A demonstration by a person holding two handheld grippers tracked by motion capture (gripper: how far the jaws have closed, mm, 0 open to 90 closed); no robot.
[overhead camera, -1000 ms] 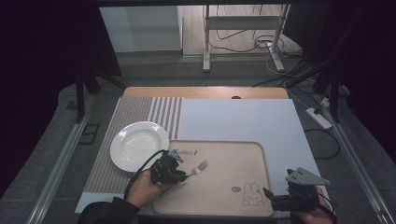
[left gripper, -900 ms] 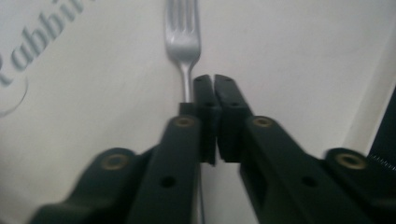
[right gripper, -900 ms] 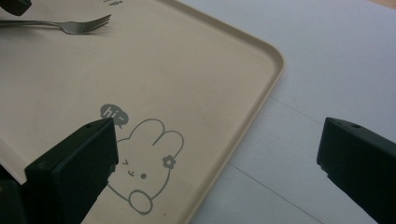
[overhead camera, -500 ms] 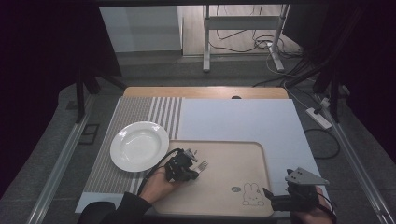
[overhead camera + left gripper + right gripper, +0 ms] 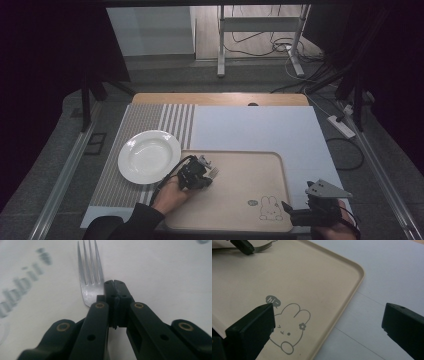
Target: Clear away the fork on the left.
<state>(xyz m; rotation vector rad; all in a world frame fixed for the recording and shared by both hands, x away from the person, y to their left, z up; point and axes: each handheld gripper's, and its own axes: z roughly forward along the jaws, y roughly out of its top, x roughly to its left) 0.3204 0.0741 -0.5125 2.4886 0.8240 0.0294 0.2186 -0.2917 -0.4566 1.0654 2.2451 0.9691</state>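
Note:
A metal fork (image 5: 90, 272) lies on the beige tray (image 5: 240, 200) near its upper left part, tines pointing right in the high view. My left gripper (image 5: 202, 175) is shut, its tips (image 5: 115, 282) pressed together just right of the tines. The fork's neck runs under the left jaw, and nothing shows between the tips. From the right gripper view the fork (image 5: 263, 246) sticks out past that gripper (image 5: 244, 247). My right gripper (image 5: 295, 214) stands open and empty over the tray's bottom right corner, by the rabbit drawing (image 5: 287, 332).
A white plate (image 5: 149, 156) sits on a striped placemat (image 5: 150, 125) left of the tray. A white mat (image 5: 260, 130) covers the table behind and right of the tray. Cables and a power strip (image 5: 341, 126) lie on the floor to the right.
My left gripper has slid right along the fork toward its tines and sunk a little. The fork has stayed where it was. The right gripper has kept still.

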